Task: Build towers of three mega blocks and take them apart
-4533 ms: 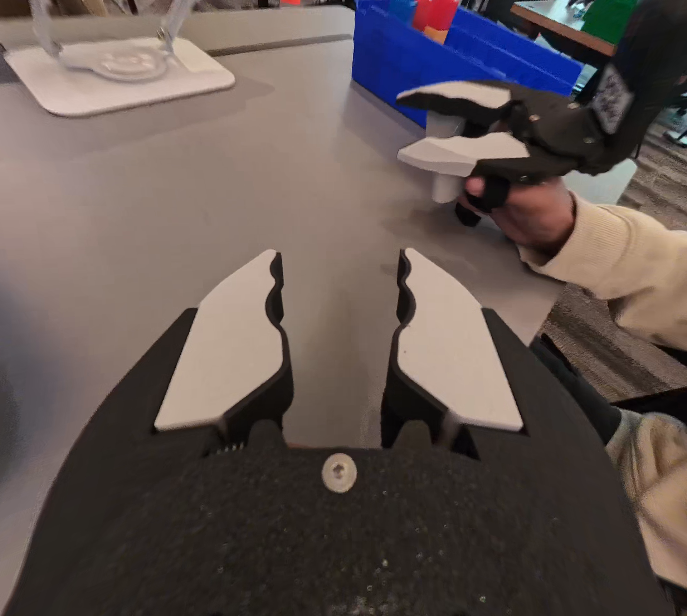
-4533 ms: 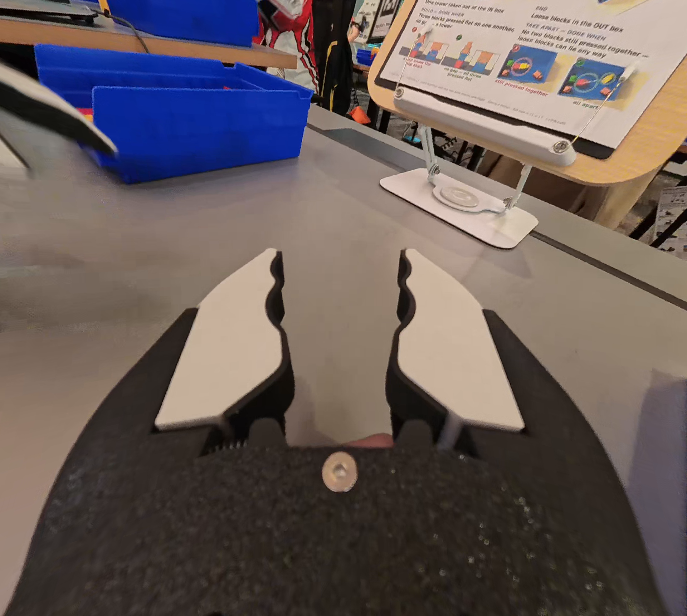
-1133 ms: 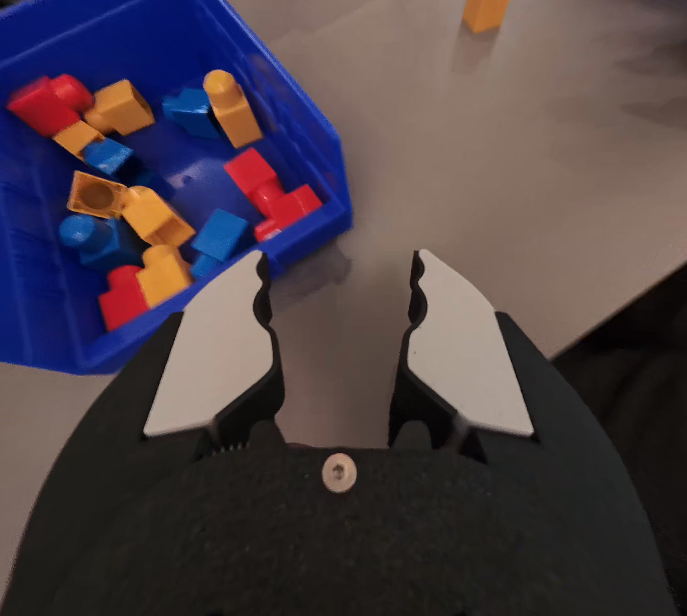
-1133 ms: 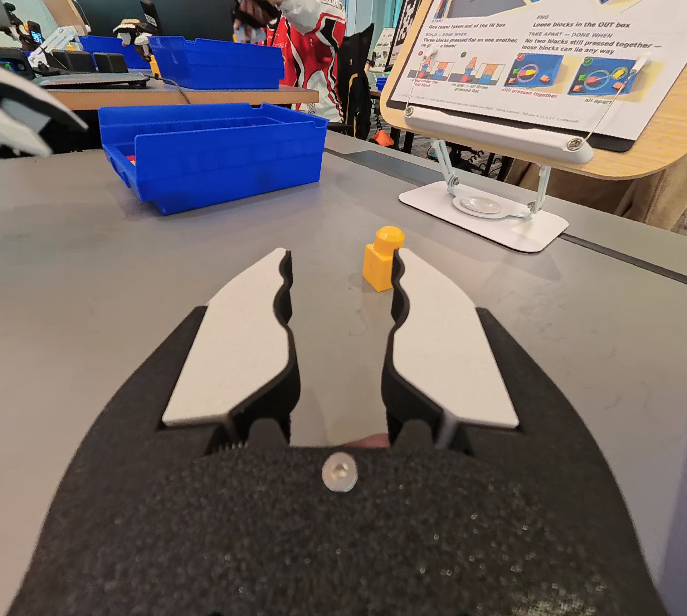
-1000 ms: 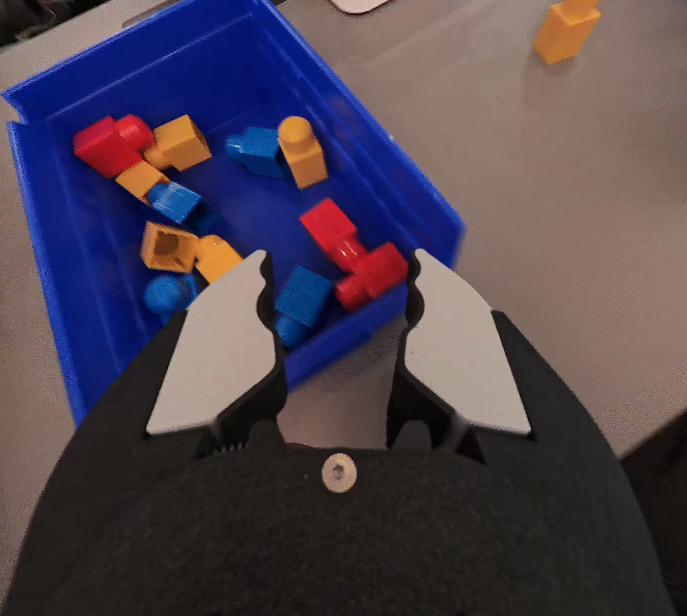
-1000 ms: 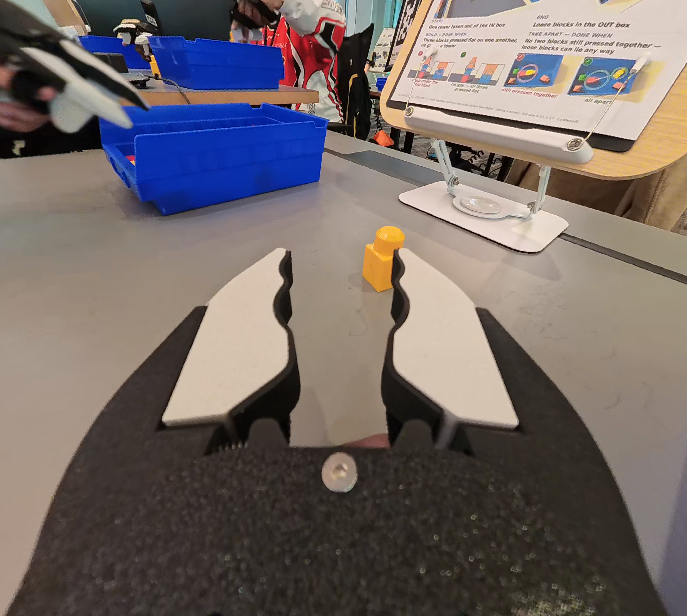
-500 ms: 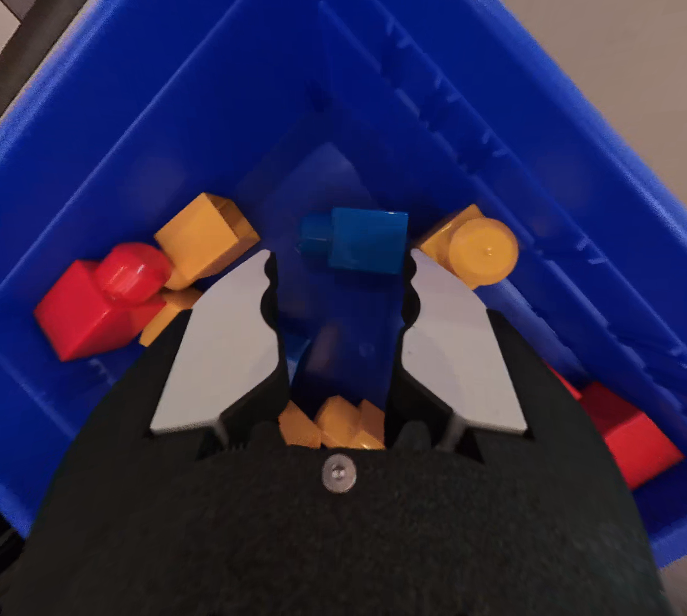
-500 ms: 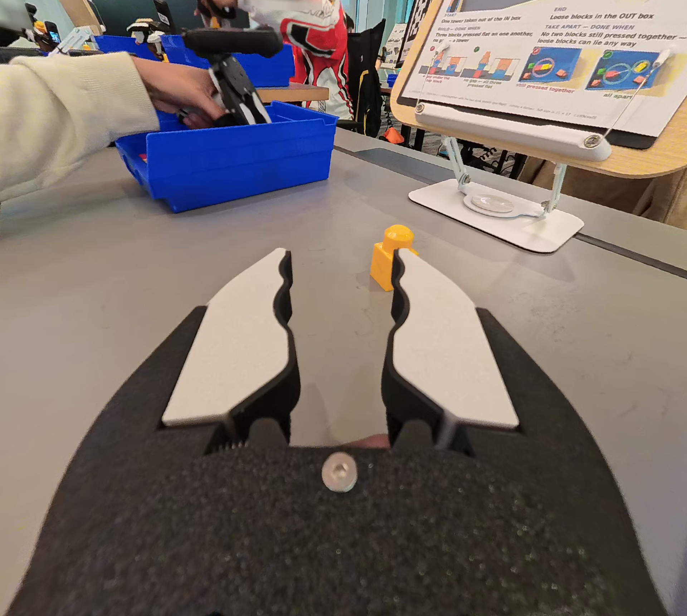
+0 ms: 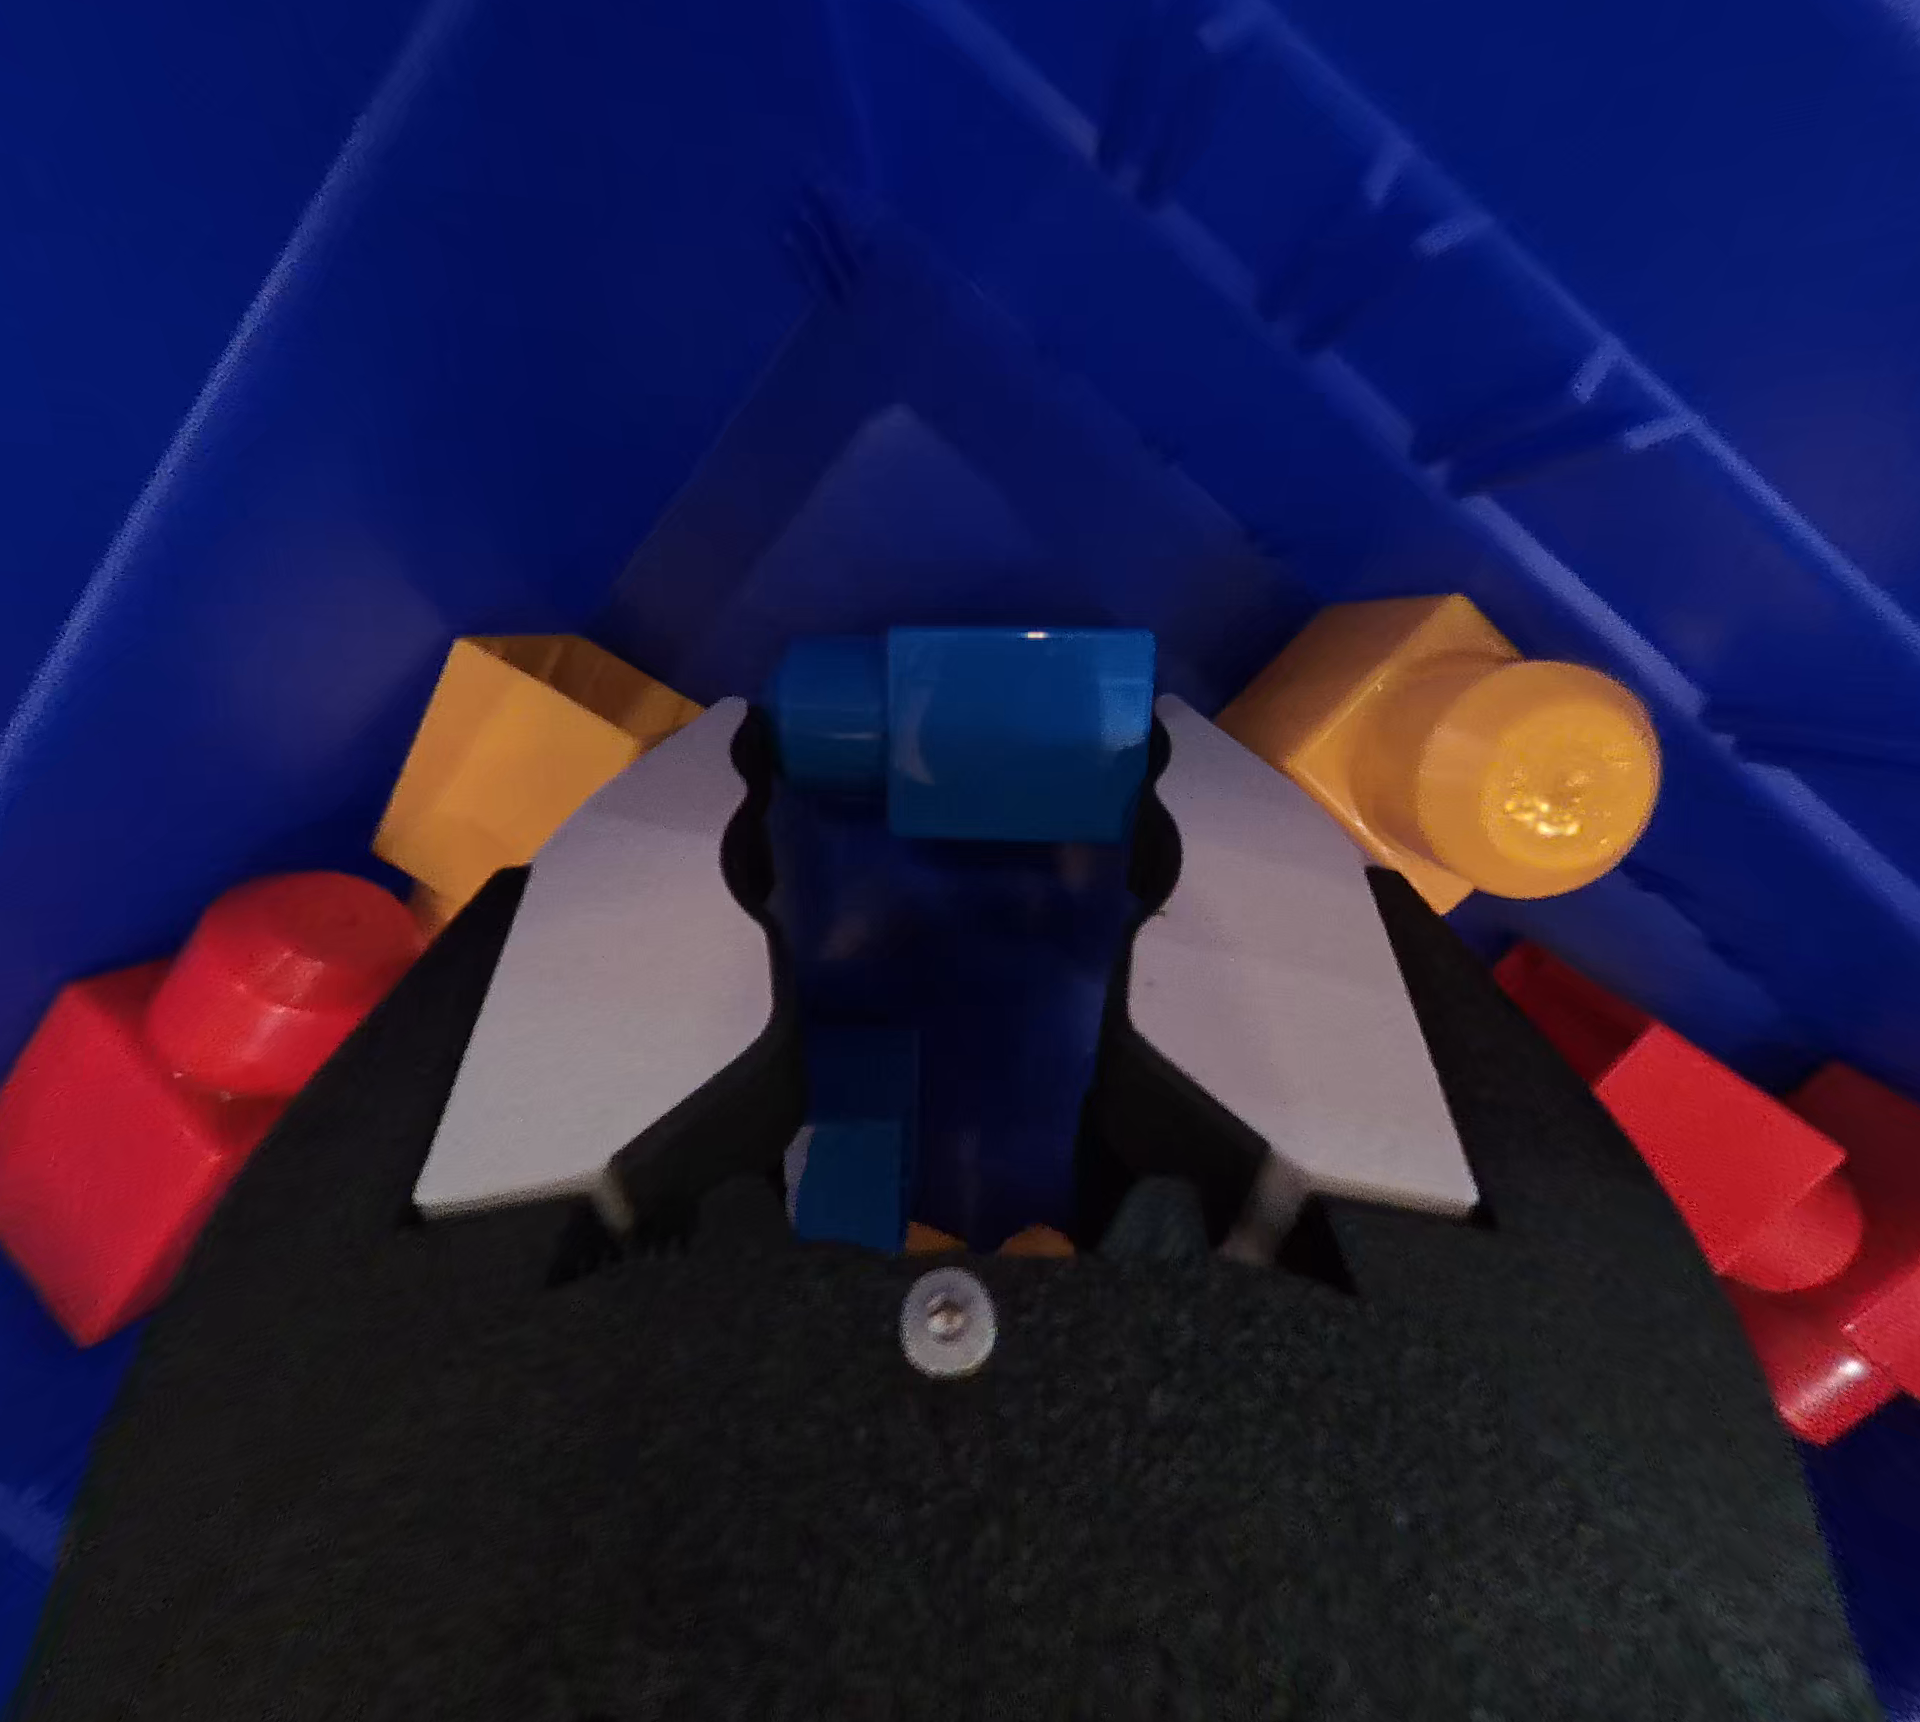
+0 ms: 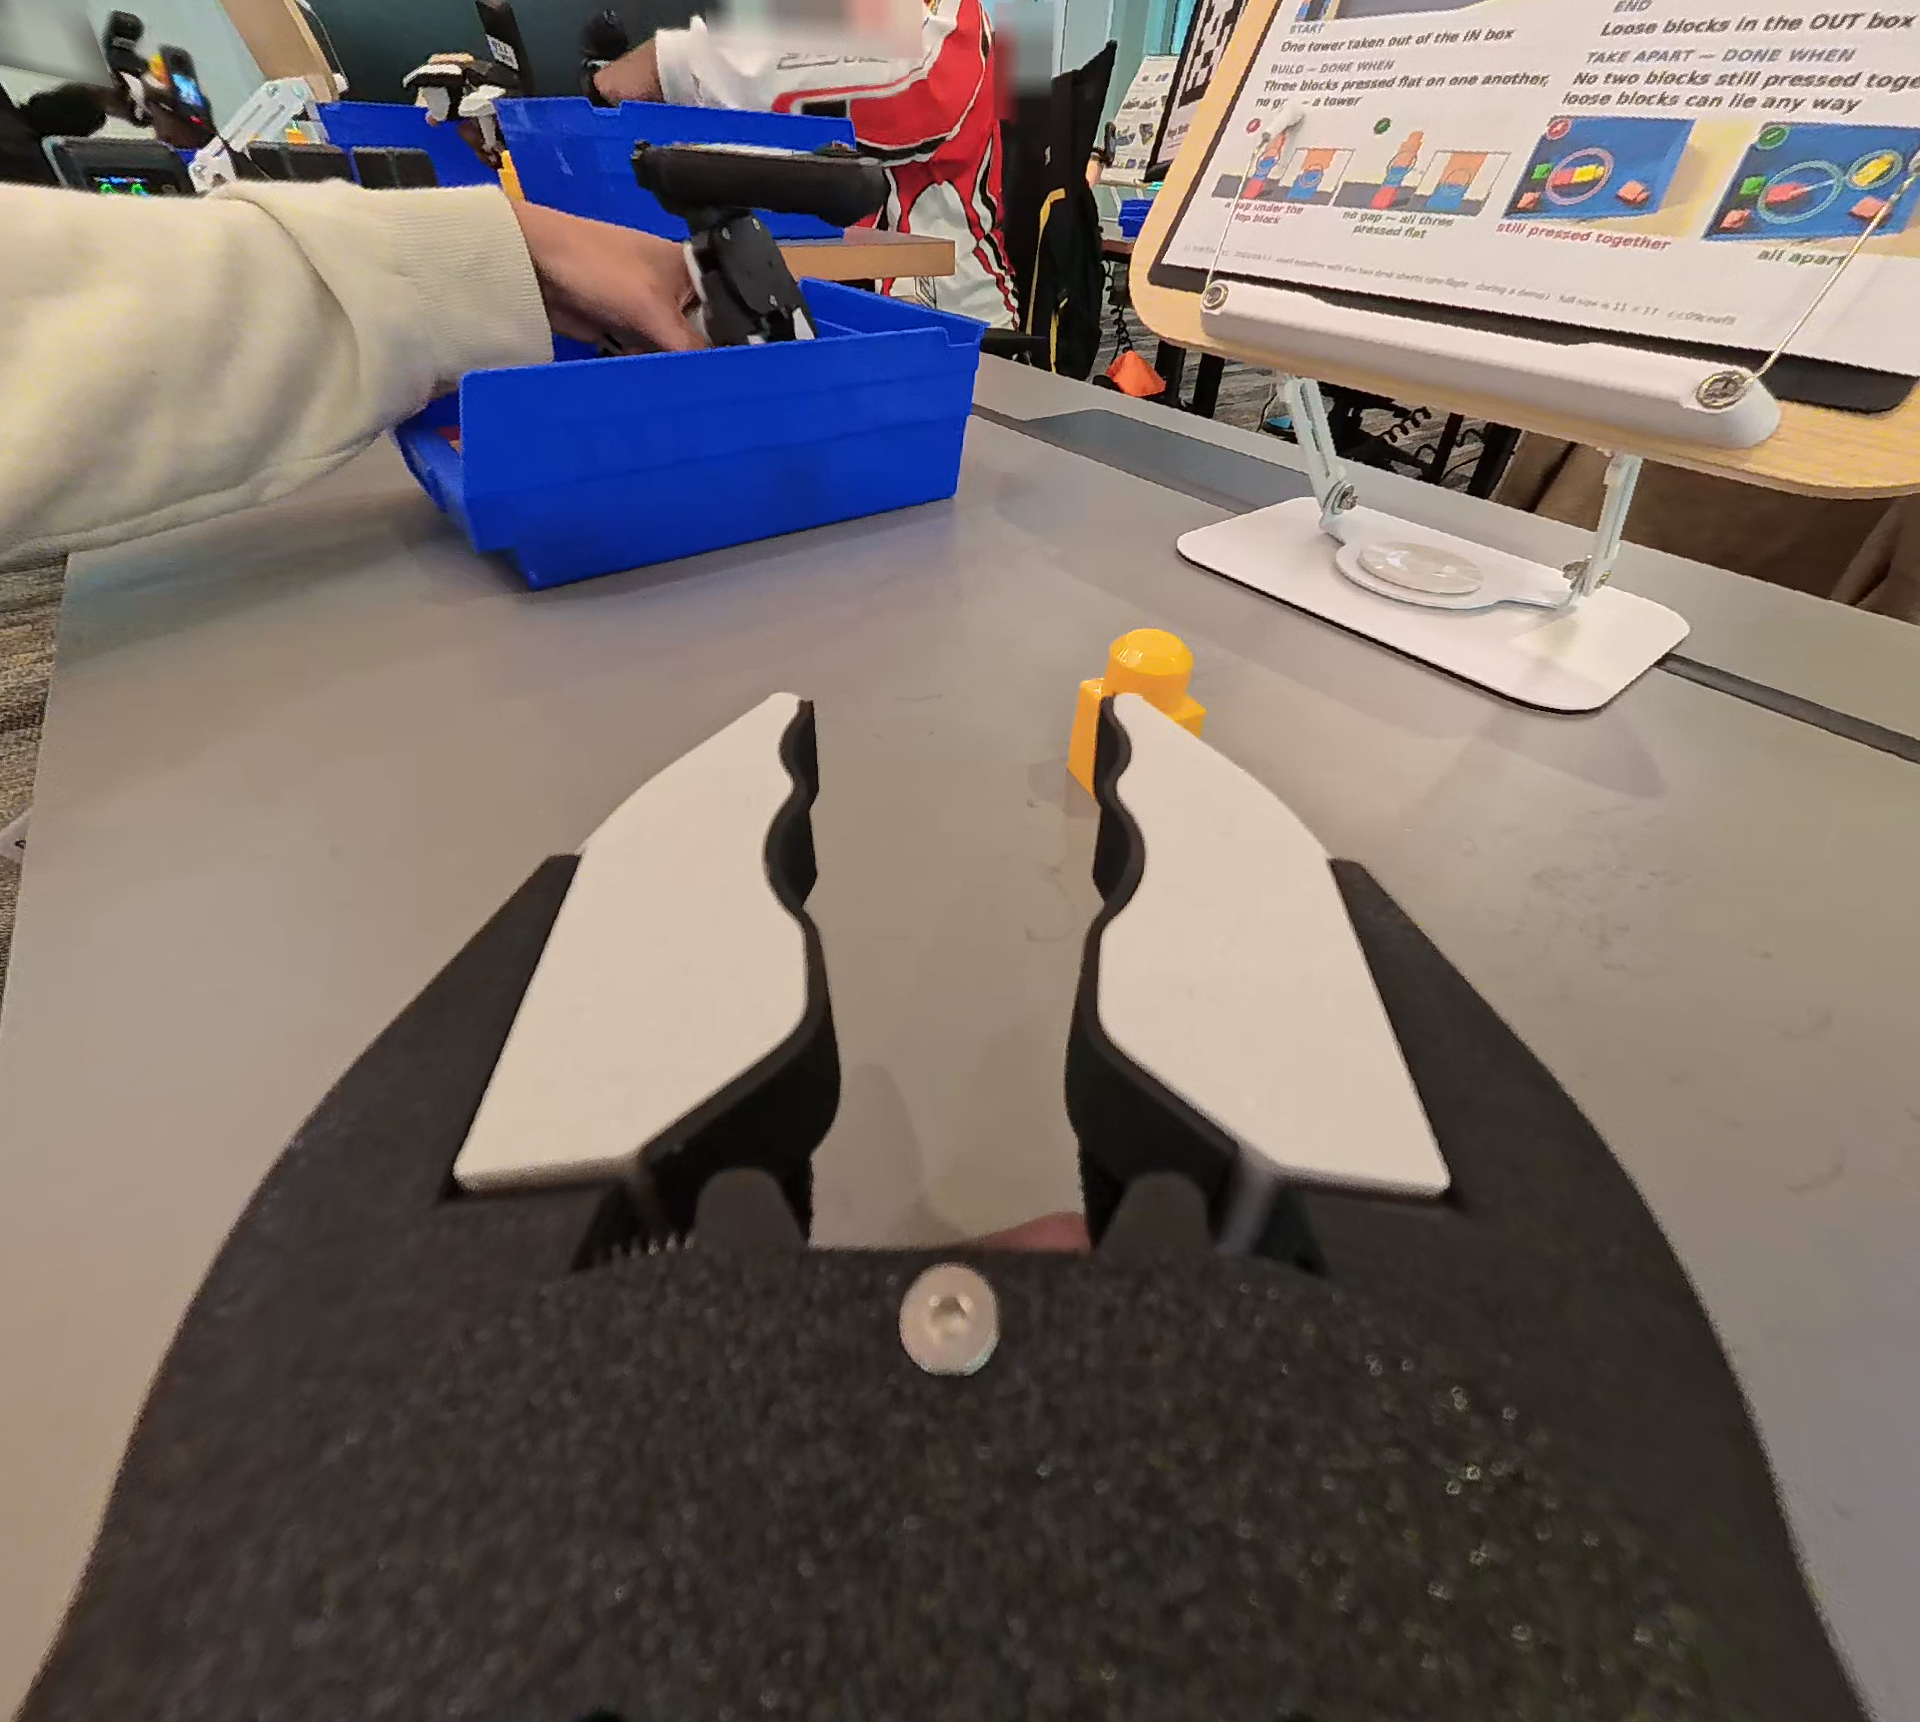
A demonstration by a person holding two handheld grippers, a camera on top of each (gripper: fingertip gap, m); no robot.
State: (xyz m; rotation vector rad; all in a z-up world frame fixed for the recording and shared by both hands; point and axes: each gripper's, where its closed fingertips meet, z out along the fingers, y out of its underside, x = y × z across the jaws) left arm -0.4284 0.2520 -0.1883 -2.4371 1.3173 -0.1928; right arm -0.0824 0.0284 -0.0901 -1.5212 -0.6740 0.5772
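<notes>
Blocks lay loose in the blue bin [image 9: 436, 238], which sat toward the far left corner of the tabletop [image 10: 312, 737] in the right wrist view. Inside it, going left to right in the left wrist view, were a red block [image 9: 156, 1090], an orange block [image 9: 499, 737], a blue block [image 9: 997, 737] lying on its side with its stud pointing left, a second orange block [image 9: 1455, 768] with its stud toward the camera, and more red blocks [image 9: 1745, 1184] at the right.

The left hand-held gripper [image 9: 951, 716] was down in the bin with its jaws spread wide. The blue block sat between its fingertips [image 9: 675, 768], and a narrow dark gap showed on each side, so the pads were not pressing on it.

Farther right, the right hand-held gripper [image 10: 951, 716] hovered low over the middle of the tabletop, jaws apart with only bare tabletop between them. A single orange block [image 10: 1143, 675] stood upright just past its right fingertip. Toward the far right edge stood a white stand [image 10: 1455, 602] carrying an instruction sheet [image 10: 1558, 62].
</notes>
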